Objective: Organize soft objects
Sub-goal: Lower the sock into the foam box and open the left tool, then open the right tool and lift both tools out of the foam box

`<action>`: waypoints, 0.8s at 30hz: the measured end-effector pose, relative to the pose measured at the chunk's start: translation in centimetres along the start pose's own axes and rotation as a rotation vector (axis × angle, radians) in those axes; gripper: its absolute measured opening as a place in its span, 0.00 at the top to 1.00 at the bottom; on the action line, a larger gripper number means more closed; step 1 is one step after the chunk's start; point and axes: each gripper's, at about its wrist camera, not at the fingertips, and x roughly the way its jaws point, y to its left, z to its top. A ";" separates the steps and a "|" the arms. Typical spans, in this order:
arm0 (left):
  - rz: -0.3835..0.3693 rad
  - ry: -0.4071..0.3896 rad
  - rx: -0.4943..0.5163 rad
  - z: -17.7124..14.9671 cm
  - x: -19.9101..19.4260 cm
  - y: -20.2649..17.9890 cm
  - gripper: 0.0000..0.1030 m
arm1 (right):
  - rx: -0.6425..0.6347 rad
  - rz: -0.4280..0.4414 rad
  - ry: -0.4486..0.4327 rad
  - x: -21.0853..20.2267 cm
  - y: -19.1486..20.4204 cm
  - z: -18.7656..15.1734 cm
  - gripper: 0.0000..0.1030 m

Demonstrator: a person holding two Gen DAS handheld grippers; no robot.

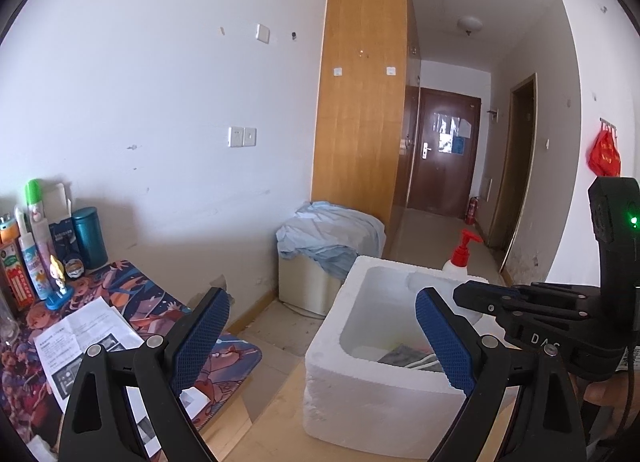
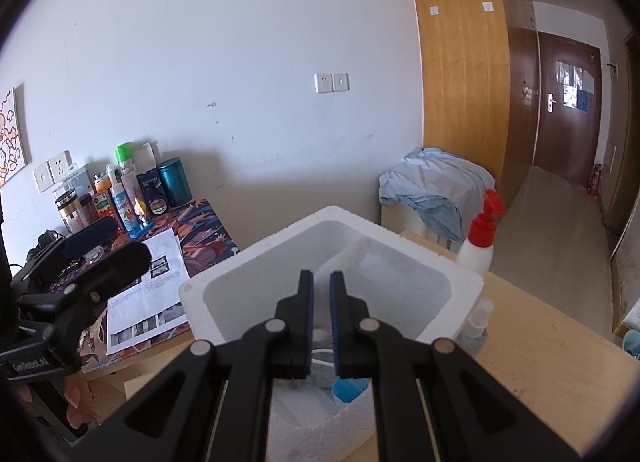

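A white foam box (image 1: pixel 372 378) stands on the wooden table, and in the right wrist view its rim (image 2: pixel 460 274) fills the middle. Inside lie a grey cloth item (image 1: pixel 400 354) and a blue soft thing (image 2: pixel 348 388), both partly hidden. My left gripper (image 1: pixel 324 330) is open, its blue pads (image 1: pixel 204 334) wide apart to the left of and over the box, with nothing between them. My right gripper (image 2: pixel 321 276) hangs over the box's inside, shut, and I see nothing pinched in it. Each gripper also shows in the other view: the right gripper's body (image 1: pixel 540 314) and the left gripper's body (image 2: pixel 80 282).
A white pump bottle with a red head (image 2: pixel 482 238) and a small clear bottle (image 2: pixel 478 322) stand right of the box. Printed papers (image 2: pixel 148 290) lie on a patterned mat. Several bottles and cans (image 1: pixel 48 246) line the wall. A blue cloth (image 1: pixel 332 234) covers a low cabinet.
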 end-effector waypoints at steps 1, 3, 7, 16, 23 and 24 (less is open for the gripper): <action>0.000 -0.001 0.000 0.0 0.0 0.1 0.08 | 0.004 -0.001 -0.004 -0.1 -0.1 0.0 0.89; 0.000 0.000 0.000 0.0 0.0 0.0 0.08 | 0.009 -0.012 -0.006 -0.2 -0.1 0.1 0.86; -0.001 -0.001 -0.001 0.0 0.0 0.0 0.08 | 0.007 -0.036 -0.028 -0.7 -0.2 0.0 0.47; 0.001 -0.002 -0.003 0.1 -0.2 0.2 0.08 | 0.019 -0.045 -0.038 -0.9 -0.3 0.2 0.29; 0.011 -0.012 -0.011 0.2 -1.0 0.5 0.08 | 0.018 -0.049 -0.051 -2.1 0.1 0.1 0.16; 0.011 -0.013 -0.011 0.3 -1.3 0.5 0.08 | 0.021 -0.050 -0.053 -2.3 0.1 0.1 0.16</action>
